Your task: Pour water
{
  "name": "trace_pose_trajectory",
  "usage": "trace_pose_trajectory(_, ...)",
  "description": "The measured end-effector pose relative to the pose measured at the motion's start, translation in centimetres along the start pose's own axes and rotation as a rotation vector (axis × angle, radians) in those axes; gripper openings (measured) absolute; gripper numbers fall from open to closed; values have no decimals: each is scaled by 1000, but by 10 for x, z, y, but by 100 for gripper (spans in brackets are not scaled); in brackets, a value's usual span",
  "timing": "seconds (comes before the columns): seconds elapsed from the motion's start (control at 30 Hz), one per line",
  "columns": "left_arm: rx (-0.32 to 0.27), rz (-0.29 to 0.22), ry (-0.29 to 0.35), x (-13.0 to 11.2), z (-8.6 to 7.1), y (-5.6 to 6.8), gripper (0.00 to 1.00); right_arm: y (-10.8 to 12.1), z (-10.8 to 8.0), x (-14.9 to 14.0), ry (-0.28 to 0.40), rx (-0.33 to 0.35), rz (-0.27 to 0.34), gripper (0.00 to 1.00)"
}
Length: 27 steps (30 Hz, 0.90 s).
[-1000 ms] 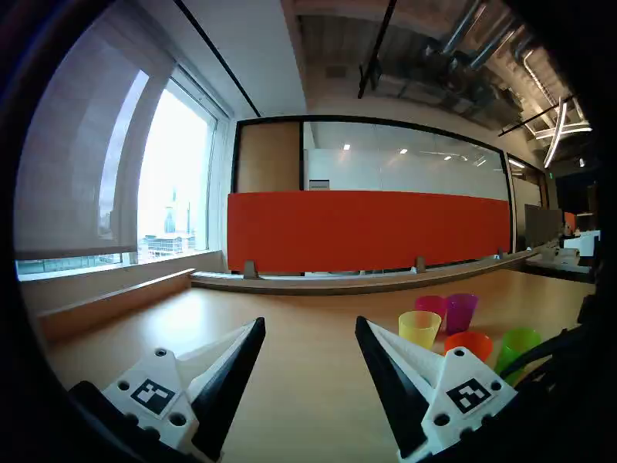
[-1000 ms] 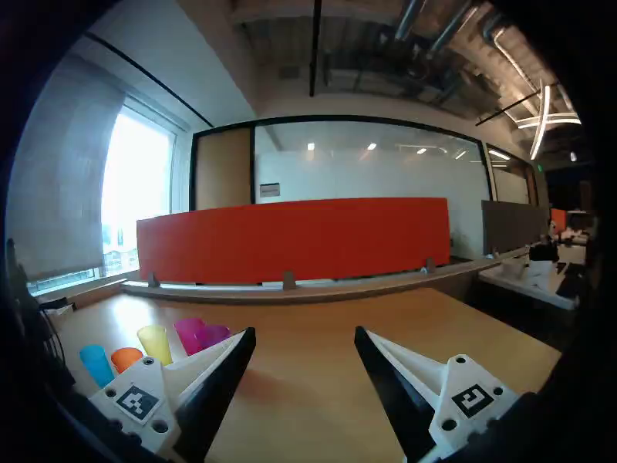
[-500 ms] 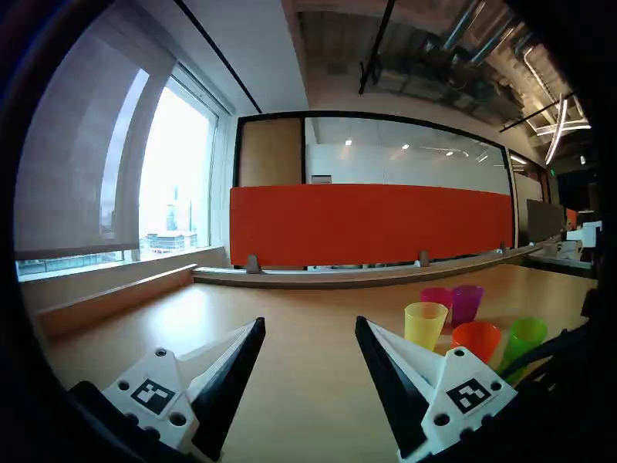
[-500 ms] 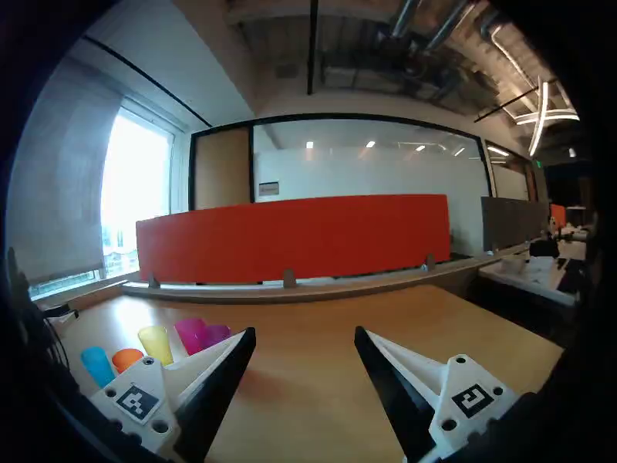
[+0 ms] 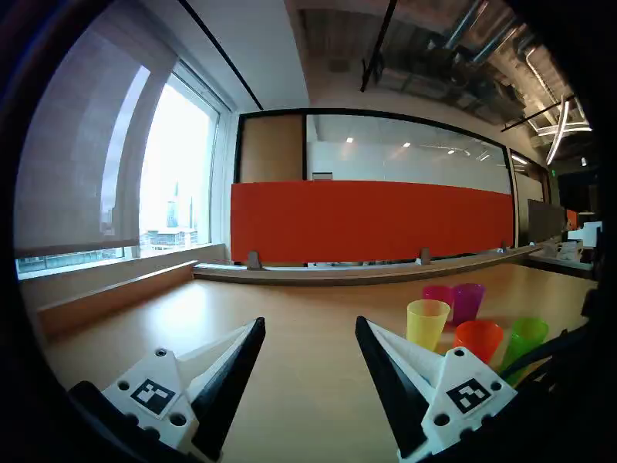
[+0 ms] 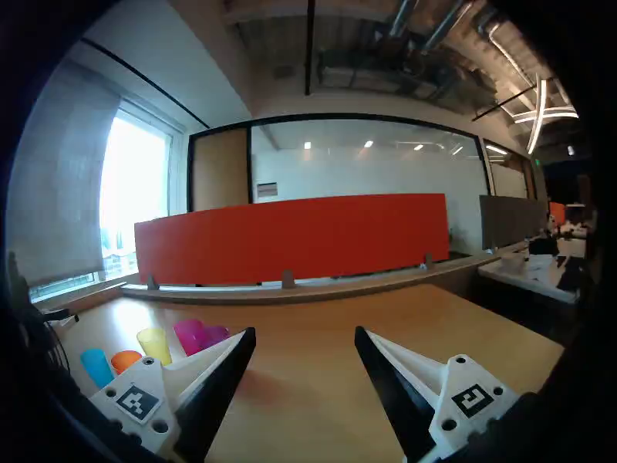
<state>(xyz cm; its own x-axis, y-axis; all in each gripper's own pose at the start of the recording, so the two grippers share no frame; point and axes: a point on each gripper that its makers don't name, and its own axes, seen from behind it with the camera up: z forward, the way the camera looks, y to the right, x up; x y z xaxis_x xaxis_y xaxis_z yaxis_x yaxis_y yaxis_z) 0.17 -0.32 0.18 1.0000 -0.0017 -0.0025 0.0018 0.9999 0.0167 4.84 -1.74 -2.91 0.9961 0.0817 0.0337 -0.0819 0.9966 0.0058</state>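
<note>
Left gripper [image 5: 308, 321] and right gripper [image 6: 304, 330] gape empty above the smooth wooden table [image 5: 200, 309] — translucent tapered cups [image 5: 426, 322] cluster there: green cup [image 5: 524, 336] in left gripper view, blue cup [image 6: 96, 365] in right gripper view

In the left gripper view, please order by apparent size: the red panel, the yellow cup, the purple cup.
Largest: red panel.
Next: yellow cup.
Smallest as seen: purple cup; it stands farther back, so its real size is unsure.

Wooden table [image 5: 231, 309] bounded by an orange partition [image 5: 370, 220]; window [image 5: 173, 181] at left, glass wall [image 5: 401, 154] behind, exposed pipes [image 5: 472, 31] overhead.
</note>
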Motion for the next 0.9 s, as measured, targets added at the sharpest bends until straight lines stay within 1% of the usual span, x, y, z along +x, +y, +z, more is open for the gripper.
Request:
trace_pose_trajectory(0.47, -2, 1, -2, -1, -1, 1, 86, 0, -4, 6, 12, 4, -1, 99)
trace_pose_trajectory(0.77, -2, 1, -2, -2, 0, 1, 86, 6, -9, 13, 53, -9, -41, 99)
trace_pose_trajectory(0.9, -2, 1, -3, -2, 0, 1, 86, 8, -9, 17, 74, -14, -50, 99)
